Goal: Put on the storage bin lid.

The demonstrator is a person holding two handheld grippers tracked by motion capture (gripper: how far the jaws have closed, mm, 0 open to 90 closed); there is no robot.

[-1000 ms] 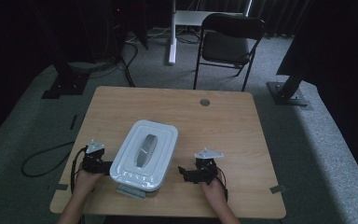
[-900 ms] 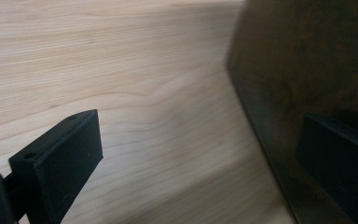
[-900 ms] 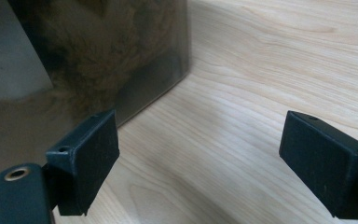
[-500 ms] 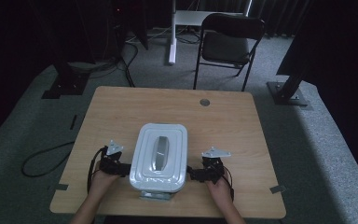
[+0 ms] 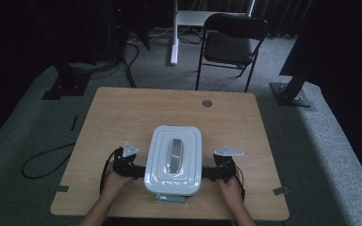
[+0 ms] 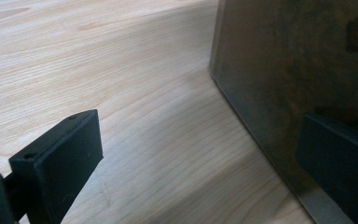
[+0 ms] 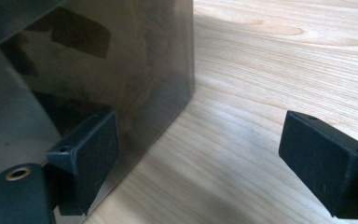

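Right now a white rounded-rectangular lidded container with a grey handle on top [image 5: 173, 160] sits on the light wooden table [image 5: 122, 113], close to the near edge and roughly centred between the two hands. From the high view, the left gripper [image 5: 134, 170] is tucked in at the container's left side and the right gripper [image 5: 209, 173] at its right side, each held by a hand coming in from the bottom, the left hand [image 5: 114, 181] and the right hand [image 5: 228, 184]. Over to the left gripper view: the jaws stand wide apart, one black pad over bare wood, the other right up against the container's dark, shiny metal wall [image 6: 289, 74], though whether it actually touches is hard to tell. In the right gripper view it's the mirror picture: jaws spread wide, one pad just beside the reflective wall [image 7: 98, 60], the other out over the table grain, nothing clamped between them. Beyond the table, a black folding chair [image 5: 233, 40] stands on the grey carpet, and a dark cable [image 5: 42, 162] loops on the floor at the left.
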